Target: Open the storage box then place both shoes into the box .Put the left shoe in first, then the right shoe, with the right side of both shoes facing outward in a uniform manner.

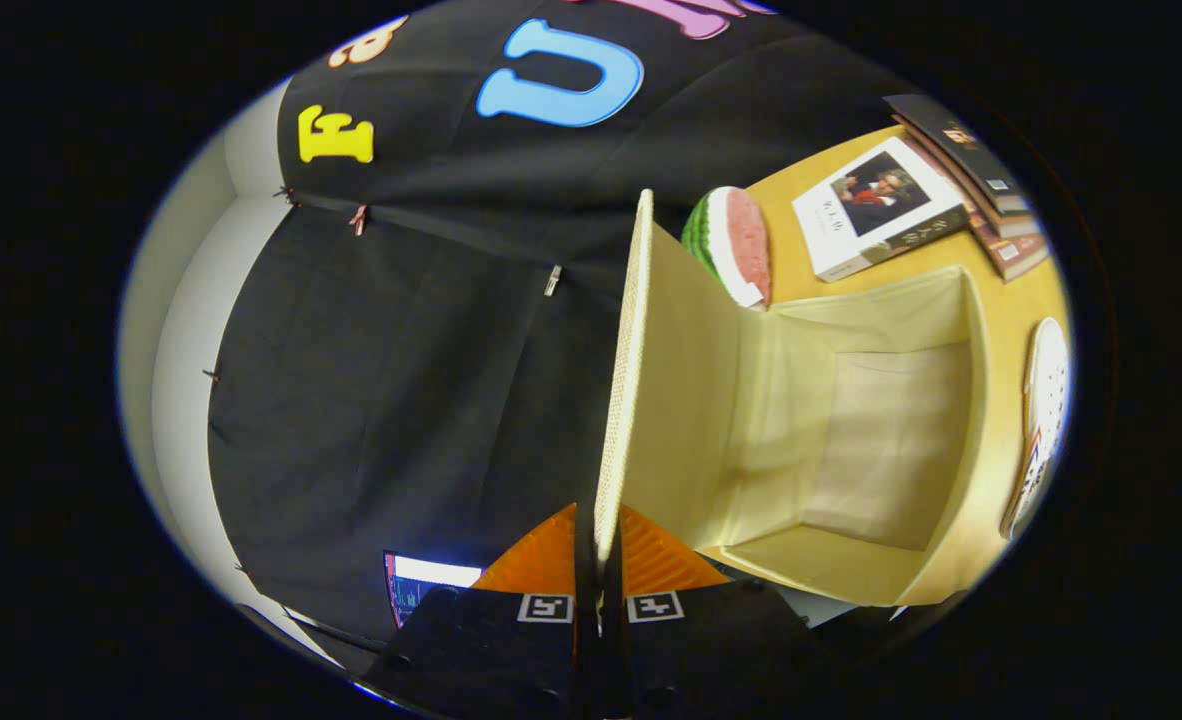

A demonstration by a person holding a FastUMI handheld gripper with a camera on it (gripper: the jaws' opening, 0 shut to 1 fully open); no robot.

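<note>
1. Gripper view: the hand-held gripper (599, 590) has its fingers pressed together on the edge of the lid (623, 380), which runs straight ahead from between them and stands swung up.
2. Just to the right of the fingers, the storage box (981, 400) gapes open on the desk (801, 270); its inside looks bare, with no shoe in it.
3. Beyond the box's far wall lies one pale shoe (1043, 420); a second shoe cannot be made out.
4. Ahead past the lid sit a watermelon-slice toy (736, 245) and a stack of books (911, 205).
5. Judged from this, opening is nearly done, the lid not yet let go; both shoe placements, left first, remain.
</note>
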